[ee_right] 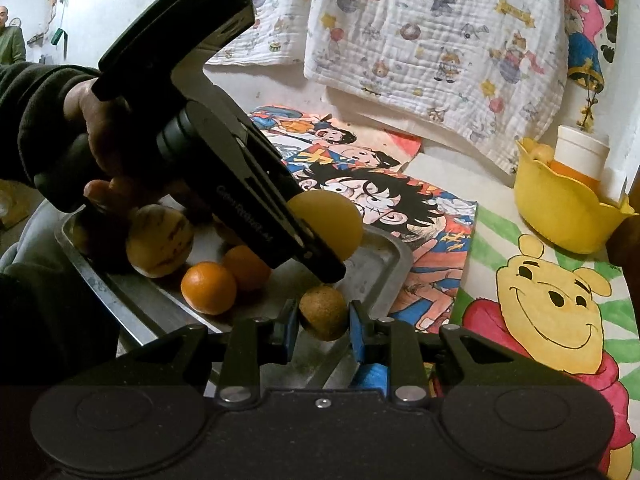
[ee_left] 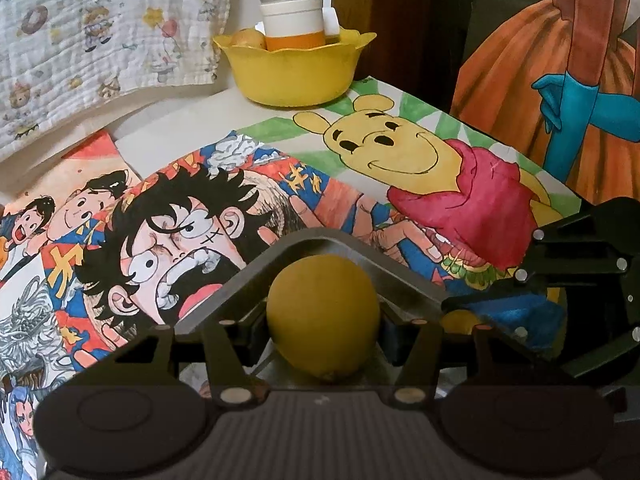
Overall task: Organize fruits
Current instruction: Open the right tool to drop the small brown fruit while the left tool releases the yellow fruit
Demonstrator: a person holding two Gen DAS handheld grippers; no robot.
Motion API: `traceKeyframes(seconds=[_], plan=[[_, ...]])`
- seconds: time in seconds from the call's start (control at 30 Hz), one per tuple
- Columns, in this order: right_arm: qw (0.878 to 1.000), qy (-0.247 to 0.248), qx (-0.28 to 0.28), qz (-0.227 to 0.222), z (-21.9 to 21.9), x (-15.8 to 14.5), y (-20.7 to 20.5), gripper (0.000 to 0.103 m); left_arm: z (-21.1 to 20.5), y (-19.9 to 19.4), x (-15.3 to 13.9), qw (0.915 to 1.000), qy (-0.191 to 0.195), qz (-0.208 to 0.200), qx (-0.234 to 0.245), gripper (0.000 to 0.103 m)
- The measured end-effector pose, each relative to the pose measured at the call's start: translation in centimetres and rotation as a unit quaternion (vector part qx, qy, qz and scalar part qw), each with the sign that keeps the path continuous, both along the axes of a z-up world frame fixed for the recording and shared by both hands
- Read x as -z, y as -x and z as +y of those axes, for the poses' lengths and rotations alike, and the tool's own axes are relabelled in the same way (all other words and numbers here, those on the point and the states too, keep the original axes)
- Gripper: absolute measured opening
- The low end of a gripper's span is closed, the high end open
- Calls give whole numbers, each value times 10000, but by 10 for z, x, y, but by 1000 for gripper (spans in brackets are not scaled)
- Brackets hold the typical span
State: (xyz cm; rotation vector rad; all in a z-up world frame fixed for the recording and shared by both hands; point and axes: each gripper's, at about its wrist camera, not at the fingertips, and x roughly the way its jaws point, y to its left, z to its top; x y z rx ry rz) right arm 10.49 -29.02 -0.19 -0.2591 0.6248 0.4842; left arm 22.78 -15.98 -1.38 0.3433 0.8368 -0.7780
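Note:
My left gripper (ee_left: 322,322) is shut on a round yellow fruit (ee_left: 322,312), held just above the corner of a metal tray (ee_left: 320,242). In the right wrist view the same left gripper (ee_right: 320,254) reaches in from the left, held by a hand, with the yellow fruit (ee_right: 332,226) at its tip. My right gripper (ee_right: 323,320) is shut on a small brown fruit (ee_right: 323,312) between its blue pads (ee_right: 357,332), over the tray's near edge. The tray (ee_right: 384,264) holds two oranges (ee_right: 208,288) (ee_right: 247,266) and a pale striped fruit (ee_right: 160,240).
A yellow bowl (ee_left: 294,68) (ee_right: 568,216) stands at the back of the table. It holds a pale fruit (ee_left: 248,38) and a white-and-orange cup (ee_left: 294,20). Cartoon drawings cover the table (ee_left: 420,152). A printed cloth (ee_right: 432,40) hangs behind.

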Motion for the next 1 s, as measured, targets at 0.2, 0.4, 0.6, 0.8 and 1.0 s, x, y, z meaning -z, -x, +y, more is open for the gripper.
traceKeyframes(seconds=[0.2, 0.4, 0.6, 0.8, 1.0], plan=[[10000, 10, -37, 10, 0, 1, 1, 29, -1, 1, 2, 10000, -19, 21, -3, 59], [10000, 23, -67, 26, 2, 2, 0, 29, -3, 0, 6, 9999, -155, 3, -73, 59], [9999, 44, -80, 63, 3, 2, -1, 28, -3, -2, 7, 9997, -216, -8, -96, 59], [9999, 65, -72, 56, 3, 2, -1, 28, -3, -2, 7, 9997, -235, 1, -105, 60], [10000, 62, -58, 49, 2, 2, -1, 29, 1, -4, 6, 9996, -193, 98, -179, 61]])
